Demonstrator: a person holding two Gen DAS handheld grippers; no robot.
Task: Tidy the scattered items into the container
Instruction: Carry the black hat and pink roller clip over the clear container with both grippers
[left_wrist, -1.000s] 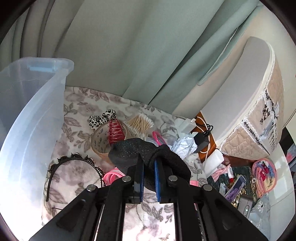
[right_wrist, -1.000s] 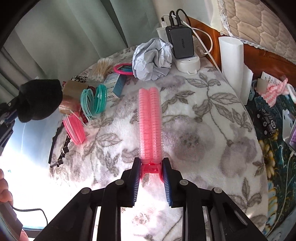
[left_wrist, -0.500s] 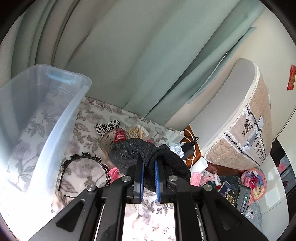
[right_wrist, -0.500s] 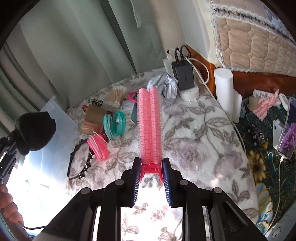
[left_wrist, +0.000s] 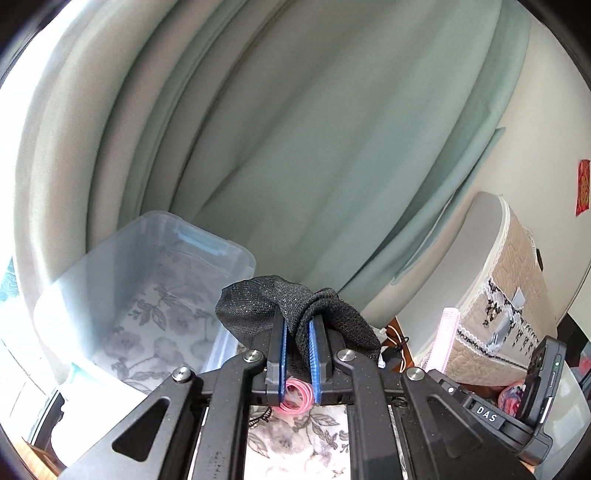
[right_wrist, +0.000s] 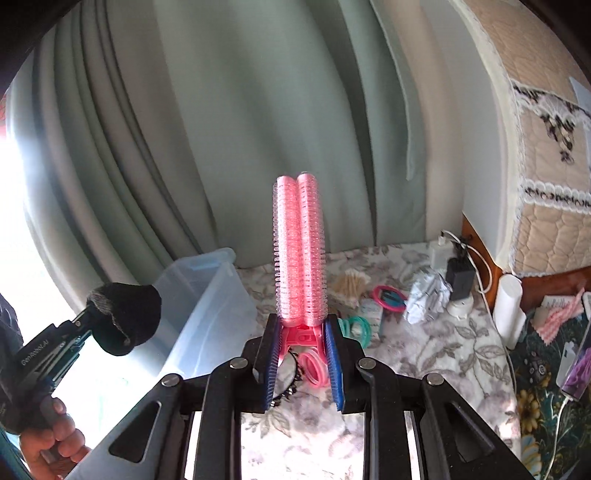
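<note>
My left gripper (left_wrist: 297, 345) has its jaws closed narrow on a black knitted fabric bundle (left_wrist: 284, 314), pinched at a fold so the loose cloth drapes over both blue pads and cannot slip out. It hangs raised above the surface, just to the right of the clear plastic storage container (left_wrist: 155, 295), whose open top faces up at the left; through its floor only the floral cloth shows, and I see no items inside from this view.

My right gripper (right_wrist: 301, 354) has its jaws set on the hinged base of a pink double-roller hair clip (right_wrist: 300, 251), so that the two bristled rollers stand upright ahead of me, clear of the clutter below. The grip on the rigid base looks, in my judgement, firmer than one on the bristles would be.

On the floral-cloth surface (right_wrist: 424, 354) to the right of the container lie teal hair ties (right_wrist: 356, 326), pink hair ties (right_wrist: 314, 367), a bundle of cotton swabs (right_wrist: 349, 284) and crumpled paper (right_wrist: 424, 295), all outside it. I judge both loads to be in transit to the container, with release over its opening next.
</note>
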